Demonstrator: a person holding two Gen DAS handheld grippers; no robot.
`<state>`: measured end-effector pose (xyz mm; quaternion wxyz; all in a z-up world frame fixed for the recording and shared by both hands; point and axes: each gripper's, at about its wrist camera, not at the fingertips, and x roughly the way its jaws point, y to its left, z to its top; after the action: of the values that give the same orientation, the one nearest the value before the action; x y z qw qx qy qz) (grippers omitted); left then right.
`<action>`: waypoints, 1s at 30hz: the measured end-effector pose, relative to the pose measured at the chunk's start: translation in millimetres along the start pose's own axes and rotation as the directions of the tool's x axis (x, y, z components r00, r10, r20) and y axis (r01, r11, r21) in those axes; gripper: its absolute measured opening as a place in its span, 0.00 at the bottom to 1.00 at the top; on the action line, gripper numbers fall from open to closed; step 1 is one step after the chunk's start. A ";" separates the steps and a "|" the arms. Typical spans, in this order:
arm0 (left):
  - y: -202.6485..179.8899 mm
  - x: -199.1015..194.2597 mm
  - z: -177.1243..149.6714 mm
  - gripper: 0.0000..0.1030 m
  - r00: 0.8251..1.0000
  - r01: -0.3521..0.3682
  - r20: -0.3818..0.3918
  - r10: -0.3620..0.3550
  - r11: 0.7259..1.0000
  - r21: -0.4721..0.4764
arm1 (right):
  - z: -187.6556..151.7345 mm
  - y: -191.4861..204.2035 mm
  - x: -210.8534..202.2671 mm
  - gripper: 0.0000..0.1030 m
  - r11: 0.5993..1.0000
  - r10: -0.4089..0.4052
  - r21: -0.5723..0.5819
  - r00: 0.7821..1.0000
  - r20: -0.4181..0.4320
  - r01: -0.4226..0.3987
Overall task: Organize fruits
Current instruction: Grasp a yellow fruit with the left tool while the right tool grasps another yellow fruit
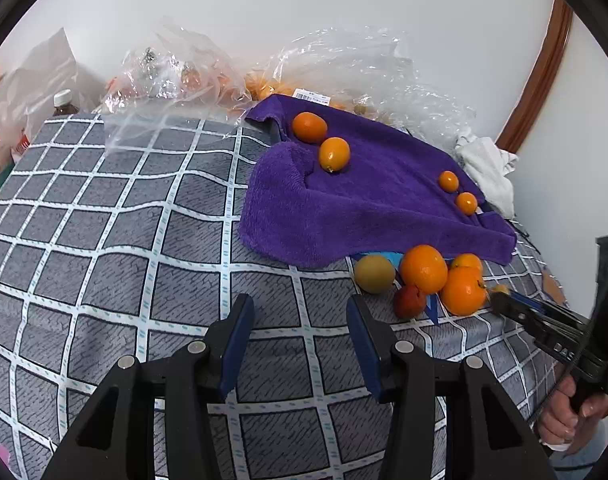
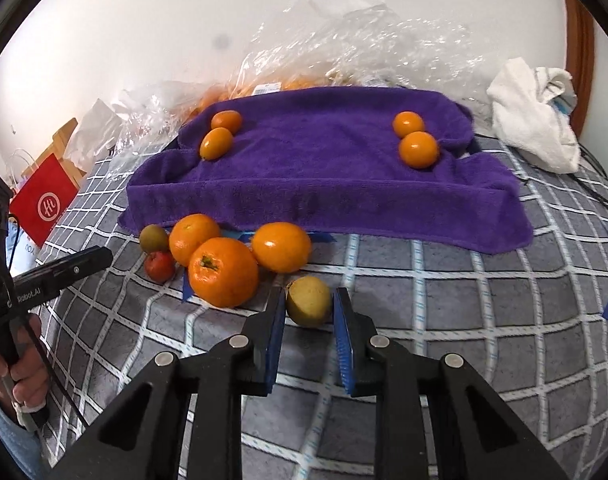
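Sitting between the blue pads of the right gripper (image 2: 308, 312) is a small yellow-green fruit (image 2: 308, 301), resting on the grey checked tablecloth (image 2: 464, 300) just in front of the purple towel (image 2: 324, 172). The jaws flank it on either side; a narrow gap shows at each pad, so whether they are pressing it cannot be told.

Immediately to the left of this fruit, also at the towel's front edge, lies a cluster: a large orange with its stem end showing (image 2: 223, 272), a second orange (image 2: 193, 238) behind it, a smooth orange fruit (image 2: 280, 246) beside them, a small red fruit (image 2: 159, 266) and a small brownish-green fruit (image 2: 153, 238). Strips of blue tape (image 2: 245, 236) show under the cluster.

On the towel, two small oval orange fruits (image 2: 219, 136) sit touching at its left rear, and two rounder small orange fruits (image 2: 414, 138) sit touching at its right rear.

The left gripper (image 1: 299, 328) hovers over bare tablecloth, well left of the cluster, its jaws spread with nothing between them.

Behind the towel lie crumpled clear plastic bags (image 2: 364, 40). A white cloth (image 2: 532, 116) is bunched off the towel's right rear corner. A red paper bag (image 2: 43, 204) stands beyond the table's left edge.
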<state>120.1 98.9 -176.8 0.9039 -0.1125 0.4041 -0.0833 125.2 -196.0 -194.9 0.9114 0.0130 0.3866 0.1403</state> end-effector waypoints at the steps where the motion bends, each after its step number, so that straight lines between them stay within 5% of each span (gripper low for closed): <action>1: -2.7 0.2 2.3 0.43 1.000 0.016 -0.017 -0.016 1.000 -0.006 | -0.6 -3.2 -3.5 0.23 1.000 -0.009 -0.002 1.000 0.003 0.009; 5: -22.3 1.6 15.6 0.43 0.994 0.098 -0.037 -0.099 0.995 -0.018 | -3.9 -16.4 -12.1 0.23 1.000 -0.031 0.008 0.999 0.011 0.030; 14: -49.6 34.6 26.1 0.43 0.996 -0.015 -0.090 0.017 1.000 0.027 | -9.2 -35.9 -26.7 0.23 0.998 -0.049 0.028 0.999 0.015 0.049; 19: -53.5 43.4 24.4 0.34 0.992 -0.055 -0.114 0.059 0.998 0.039 | -11.9 -42.6 -33.2 0.23 0.997 -0.063 0.032 0.998 0.004 0.063; 21: -57.3 43.1 23.6 0.27 0.992 -0.044 -0.116 0.051 0.997 0.059 | -11.4 -43.6 -36.4 0.23 0.998 -0.057 0.039 0.998 0.011 0.057; 30: -56.8 22.5 28.2 0.27 0.997 -0.033 -0.074 0.036 0.998 0.045 | -1.6 -39.5 -49.4 0.23 0.998 -0.062 0.034 0.997 0.043 0.060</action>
<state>152.7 42.7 -159.2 0.8918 -0.0826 0.4376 -0.0805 101.1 -247.2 -166.6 0.9232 0.0191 0.3689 0.1058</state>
